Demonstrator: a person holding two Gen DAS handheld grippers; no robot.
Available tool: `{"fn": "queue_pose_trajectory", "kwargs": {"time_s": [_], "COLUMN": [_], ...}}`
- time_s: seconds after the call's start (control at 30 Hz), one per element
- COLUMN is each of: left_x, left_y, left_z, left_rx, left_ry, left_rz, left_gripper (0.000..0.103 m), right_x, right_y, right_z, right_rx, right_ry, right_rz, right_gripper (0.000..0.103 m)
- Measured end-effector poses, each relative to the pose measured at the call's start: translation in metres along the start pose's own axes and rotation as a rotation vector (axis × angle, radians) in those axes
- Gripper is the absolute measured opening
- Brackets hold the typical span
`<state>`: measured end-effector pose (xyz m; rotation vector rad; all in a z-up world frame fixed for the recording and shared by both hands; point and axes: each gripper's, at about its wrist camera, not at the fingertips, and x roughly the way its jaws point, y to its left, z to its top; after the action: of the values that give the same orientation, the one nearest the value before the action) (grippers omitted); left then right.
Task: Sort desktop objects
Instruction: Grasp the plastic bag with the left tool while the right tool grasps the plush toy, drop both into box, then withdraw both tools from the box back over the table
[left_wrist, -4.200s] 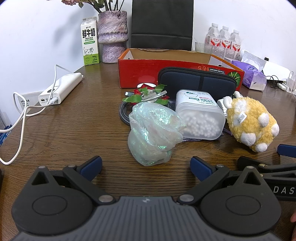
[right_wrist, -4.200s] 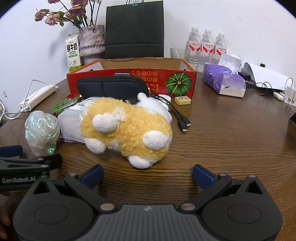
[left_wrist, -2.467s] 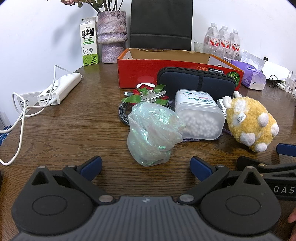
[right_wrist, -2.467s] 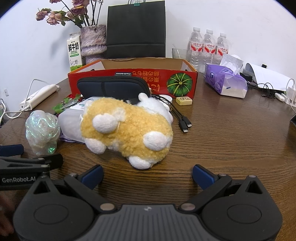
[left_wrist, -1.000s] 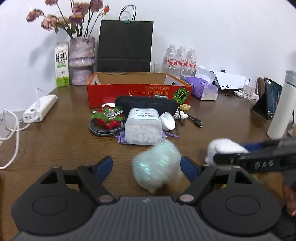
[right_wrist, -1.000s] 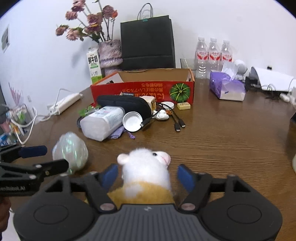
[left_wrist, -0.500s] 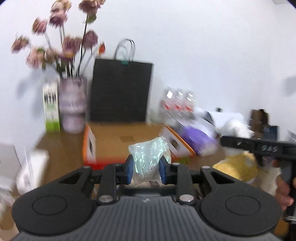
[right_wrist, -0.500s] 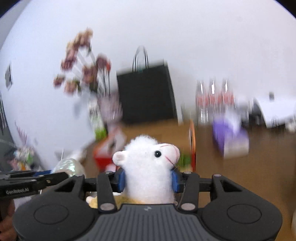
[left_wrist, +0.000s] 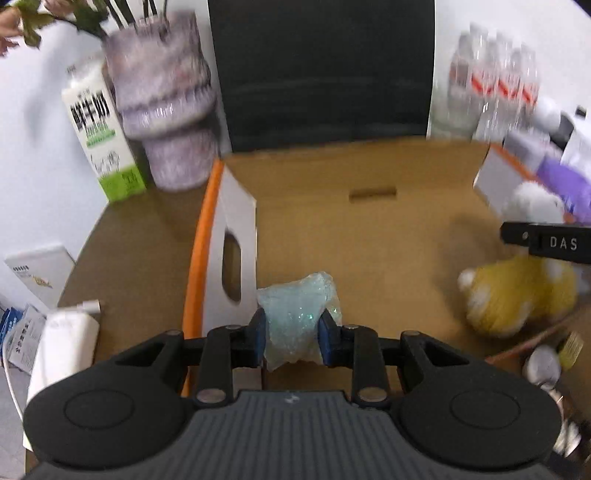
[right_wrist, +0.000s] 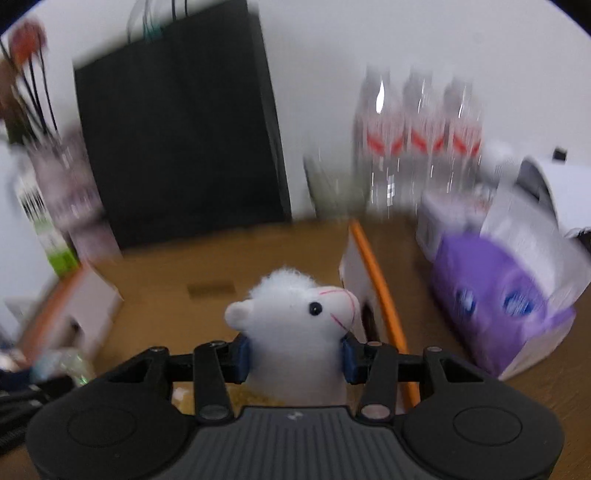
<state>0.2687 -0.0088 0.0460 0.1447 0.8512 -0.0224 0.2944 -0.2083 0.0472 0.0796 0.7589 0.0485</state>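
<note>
My left gripper is shut on an iridescent crumpled plastic bag and holds it above the left part of the open cardboard box. My right gripper is shut on a yellow-and-white plush sheep, held by its white head above the right part of the same box. In the left wrist view the plush sheep hangs at the right under the right gripper's black finger. The bag and left gripper show blurred at the lower left of the right wrist view.
A milk carton, a purple vase and a black paper bag stand behind the box. Water bottles and a purple tissue pack are to its right. A white power strip lies left of the box.
Both grippers have moved forward and down over the open box, each still holding its object. The box interior now fills both views.
</note>
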Motion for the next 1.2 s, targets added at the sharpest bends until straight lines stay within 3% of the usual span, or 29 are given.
{"fn": "queue_pose_trajectory", "kwargs": {"time_s": [0.1,0.23,0.33,0.4,0.53,0.6,0.7,0.77,0.87,0.97,1.07,1.2], "left_x": [-0.001,-0.019,-0.055,-0.076,-0.122,-0.146,-0.174,-0.188,-0.200,-0.208,-0.205,-0.193], "left_y": [0.008,0.016,0.020,0.023,0.027,0.031,0.027,0.020,0.009,-0.004,-0.014,-0.022], "left_z": [-0.003,0.006,0.015,0.022,0.007,-0.025,-0.088,-0.133,-0.185,-0.228,-0.253,-0.266], "left_rx": [-0.012,-0.056,-0.065,-0.071,-0.114,-0.179,-0.241,-0.271,-0.280,-0.253,-0.192,-0.156], "left_ry": [0.022,0.073,0.002,-0.030,-0.110,-0.186,-0.247,-0.273,-0.295,-0.353,-0.341,-0.338], "left_rz": [-0.005,-0.068,-0.055,-0.058,-0.065,-0.092,-0.172,-0.203,-0.188,-0.112,-0.114,-0.108], "left_gripper": [0.033,0.046,0.061,0.072,0.089,0.101,0.103,0.103,0.103,0.103,0.103,0.103], "right_x": [0.001,-0.008,-0.033,-0.056,-0.106,-0.136,-0.172,-0.187,-0.206,-0.218,-0.229,-0.239], "right_y": [0.002,-0.002,-0.002,-0.001,-0.004,-0.013,-0.026,-0.025,-0.024,-0.027,-0.031,-0.022], "right_z": [-0.007,0.002,0.017,0.024,0.019,-0.008,-0.067,-0.106,-0.162,-0.204,-0.241,-0.269], "right_rx": [-0.090,-0.080,-0.075,-0.068,-0.048,-0.024,-0.012,-0.040,-0.095,-0.090,-0.061,-0.107], "right_ry": [-0.018,0.033,0.005,-0.026,-0.067,-0.092,-0.134,-0.135,-0.152,-0.127,-0.102,-0.150], "right_rz": [-0.055,-0.043,-0.033,-0.012,0.050,0.117,0.209,0.172,0.125,0.147,0.180,0.184], "right_gripper": [0.049,0.054,0.066,0.082,0.083,0.088,0.095,0.095,0.095,0.095,0.095,0.095]}}
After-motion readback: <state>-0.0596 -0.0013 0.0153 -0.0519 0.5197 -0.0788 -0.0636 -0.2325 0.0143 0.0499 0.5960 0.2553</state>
